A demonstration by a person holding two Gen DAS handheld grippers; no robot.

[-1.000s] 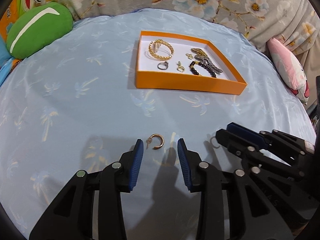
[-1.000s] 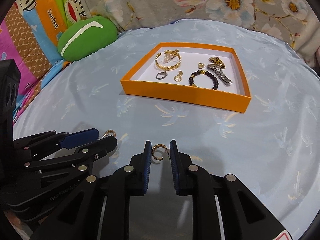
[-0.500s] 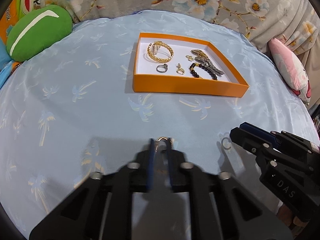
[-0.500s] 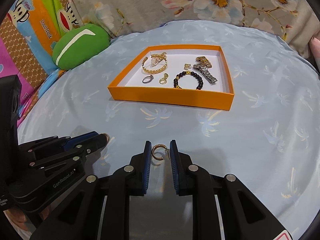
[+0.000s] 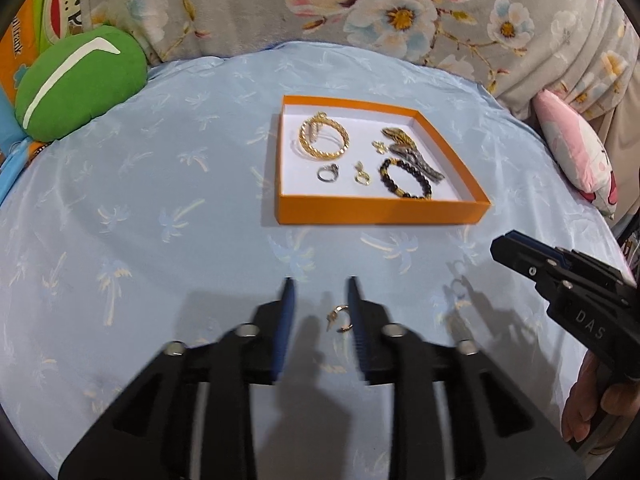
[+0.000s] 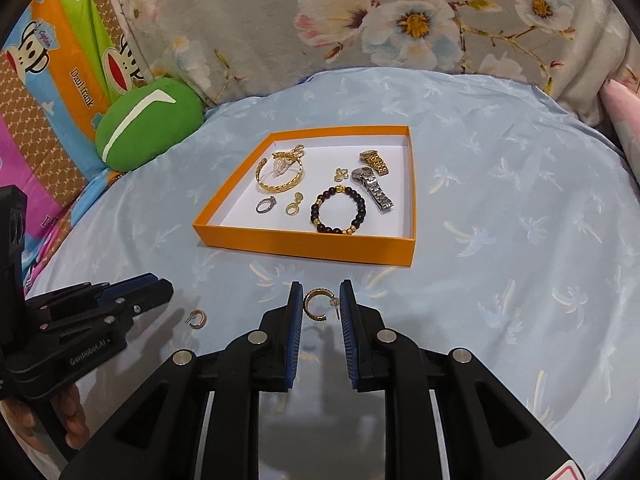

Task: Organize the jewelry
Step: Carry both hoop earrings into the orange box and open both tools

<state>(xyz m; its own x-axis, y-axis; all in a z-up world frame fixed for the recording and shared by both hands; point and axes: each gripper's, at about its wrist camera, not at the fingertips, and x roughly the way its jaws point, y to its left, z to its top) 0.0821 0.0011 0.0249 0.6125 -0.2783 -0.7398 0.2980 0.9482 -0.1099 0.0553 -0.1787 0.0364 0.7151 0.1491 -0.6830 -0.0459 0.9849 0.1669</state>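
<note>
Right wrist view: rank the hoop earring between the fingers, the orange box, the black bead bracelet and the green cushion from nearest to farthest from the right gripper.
1. Hoop earring, between the fingers of the right gripper.
2. Orange box, its front wall straight ahead.
3. Black bead bracelet, inside the box, toward its front.
4. Green cushion, far left, at the cloth's edge.

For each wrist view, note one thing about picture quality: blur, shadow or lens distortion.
Left wrist view: the left gripper is motion-blurred at its fingers, and the hoop earring beside its right pad looks soft; dark shadows fall on the blue cloth. Right wrist view: sharper, the right gripper shut on its gold hoop earring; the fisheye bows the orange tray.
</note>
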